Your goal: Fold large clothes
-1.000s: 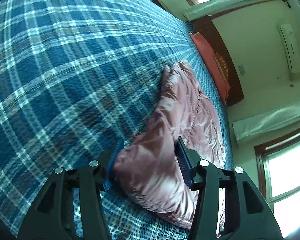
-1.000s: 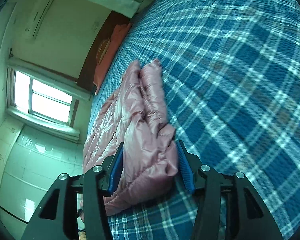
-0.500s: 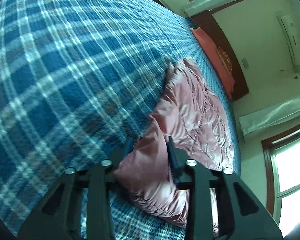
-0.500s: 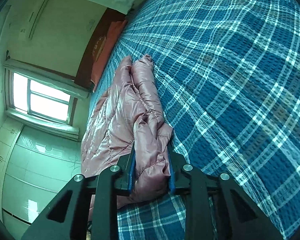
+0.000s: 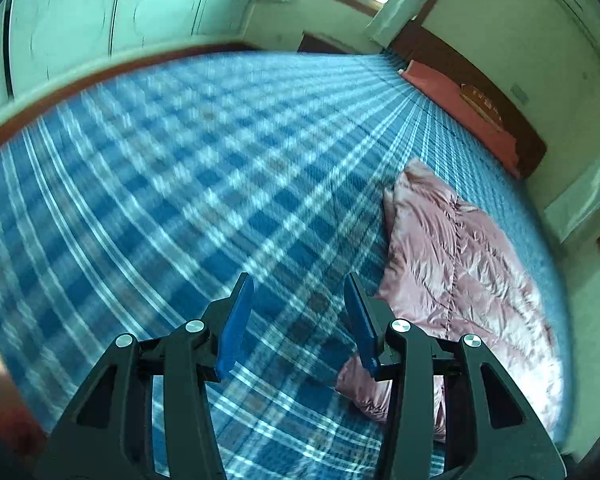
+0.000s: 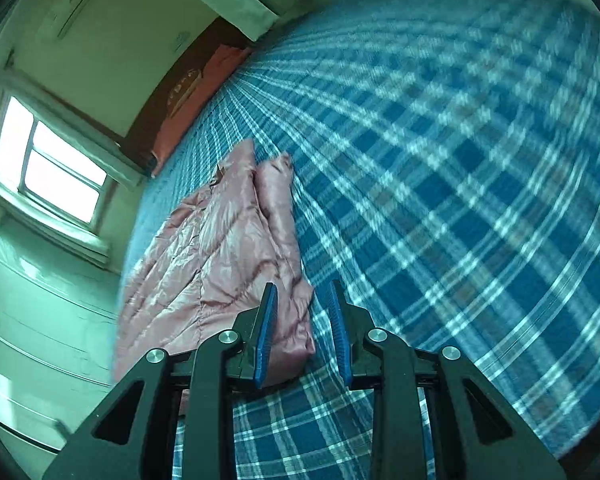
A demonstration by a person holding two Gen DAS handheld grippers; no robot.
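Observation:
A pink quilted jacket (image 5: 460, 260) lies folded lengthwise on the blue plaid bedspread (image 5: 180, 180). My left gripper (image 5: 298, 280) hovers over bare bedspread just left of the jacket's near end. Its jaws are opening and nothing is between them. In the right wrist view the jacket (image 6: 228, 248) stretches away to the left. My right gripper (image 6: 302, 285) is above the jacket's near right corner. That corner shows in the left part of the gap, against the left pad. Plaid shows between it and the right pad, so the pads are not pressing on it.
An orange pillow (image 5: 460, 100) leans on the dark wooden headboard (image 5: 534, 148) at the far end of the bed. A window (image 6: 48, 160) and pale cupboard doors (image 6: 40, 320) lie beyond the jacket. The bed's wooden edge (image 5: 80, 68) runs along the far left, with wide plaid surface in front of it.
Both grippers closed on the jacket's near end, then rose and came off it. The left one swung left over bare bedspread and its jaws widened. The jacket stays flat.

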